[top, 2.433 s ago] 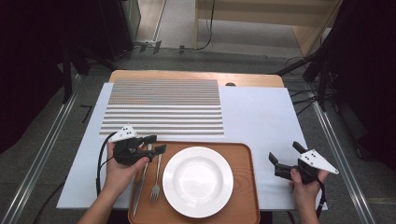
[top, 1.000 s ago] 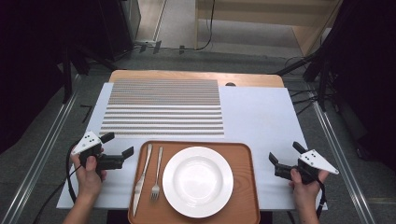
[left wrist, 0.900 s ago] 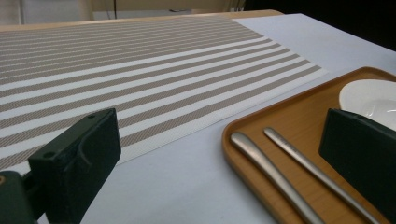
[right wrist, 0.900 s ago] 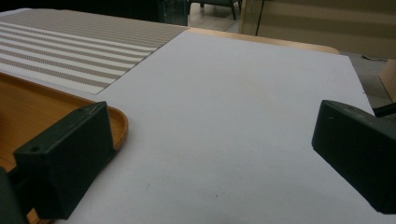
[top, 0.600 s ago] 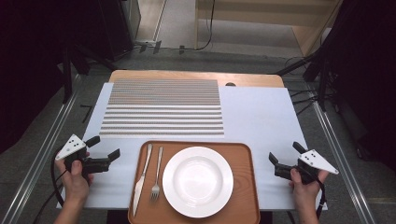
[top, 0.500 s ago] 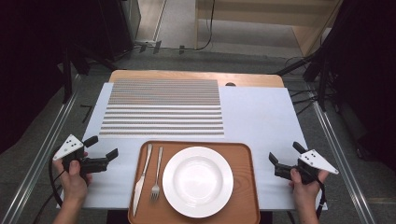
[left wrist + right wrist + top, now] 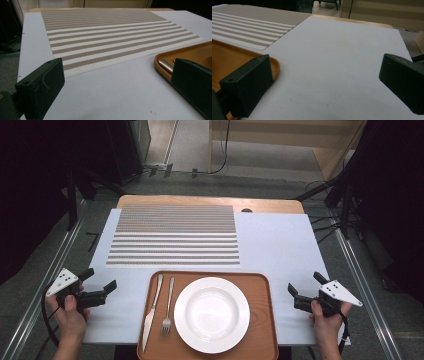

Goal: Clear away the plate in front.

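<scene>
A brown tray (image 7: pixel 261 325) lies at the front middle of the white table. It holds a white plate (image 7: pixel 211 314), with a knife (image 7: pixel 151 312) and a fork (image 7: pixel 168 307) lying side by side to the plate's left. My left gripper (image 7: pixel 100 280) is held over the table's front left, well left of the tray, open and empty. In the left gripper view its jaws (image 7: pixel 117 75) stand wide apart, with the tray's corner (image 7: pixel 162 53) and the knife's handle tip (image 7: pixel 166 65) to the right. My right gripper (image 7: pixel 303 282) is to the right of the tray, open and empty (image 7: pixel 325 77).
A striped beige placemat (image 7: pixel 175 235) lies flat behind the tray on the left and middle of the table. Bare white table surface (image 7: pixel 280 245) lies to its right. Metal rails (image 7: pixel 360 280) run along both sides of the table, and dark floor lies beyond.
My left gripper has drawn back from beside the fork and knife at the tray's left edge to the table's front left, staying open. The right gripper has not moved.
</scene>
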`<action>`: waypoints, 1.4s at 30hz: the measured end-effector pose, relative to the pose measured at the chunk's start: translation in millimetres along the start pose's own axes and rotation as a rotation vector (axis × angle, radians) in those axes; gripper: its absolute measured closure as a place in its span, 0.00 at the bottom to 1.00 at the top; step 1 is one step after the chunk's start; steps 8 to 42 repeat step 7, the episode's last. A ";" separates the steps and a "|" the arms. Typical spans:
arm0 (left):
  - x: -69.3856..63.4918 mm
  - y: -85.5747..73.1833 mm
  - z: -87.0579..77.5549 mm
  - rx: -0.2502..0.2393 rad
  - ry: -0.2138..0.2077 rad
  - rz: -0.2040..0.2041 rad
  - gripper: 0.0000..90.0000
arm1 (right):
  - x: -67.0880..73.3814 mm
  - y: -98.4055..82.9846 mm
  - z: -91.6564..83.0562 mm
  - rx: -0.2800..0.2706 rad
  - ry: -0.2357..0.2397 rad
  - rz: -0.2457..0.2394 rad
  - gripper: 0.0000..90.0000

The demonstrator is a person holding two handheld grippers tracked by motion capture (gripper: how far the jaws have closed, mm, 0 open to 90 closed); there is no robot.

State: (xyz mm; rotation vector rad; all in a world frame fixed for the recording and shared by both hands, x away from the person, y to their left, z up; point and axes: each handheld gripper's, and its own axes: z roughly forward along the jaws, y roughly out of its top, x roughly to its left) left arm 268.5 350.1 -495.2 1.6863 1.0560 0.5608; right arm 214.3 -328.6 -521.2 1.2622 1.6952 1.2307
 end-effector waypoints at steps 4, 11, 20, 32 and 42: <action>1.9 -0.6 -0.5 -0.011 -0.004 -0.012 0.00 | 0.0 0.0 0.2 0.001 -0.001 0.001 0.00; 1.7 -0.6 0.0 -0.008 -0.004 -0.014 0.00 | -0.1 0.0 0.2 0.000 -0.002 0.001 0.00; 1.7 -0.6 0.0 -0.008 -0.004 -0.014 0.00 | -0.1 0.0 0.2 0.000 -0.002 0.001 0.00; 1.7 -0.6 0.0 -0.008 -0.004 -0.014 0.00 | -0.1 0.0 0.2 0.000 -0.002 0.001 0.00; 1.7 -0.6 0.0 -0.008 -0.004 -0.014 0.00 | -0.1 0.0 0.2 0.000 -0.002 0.001 0.00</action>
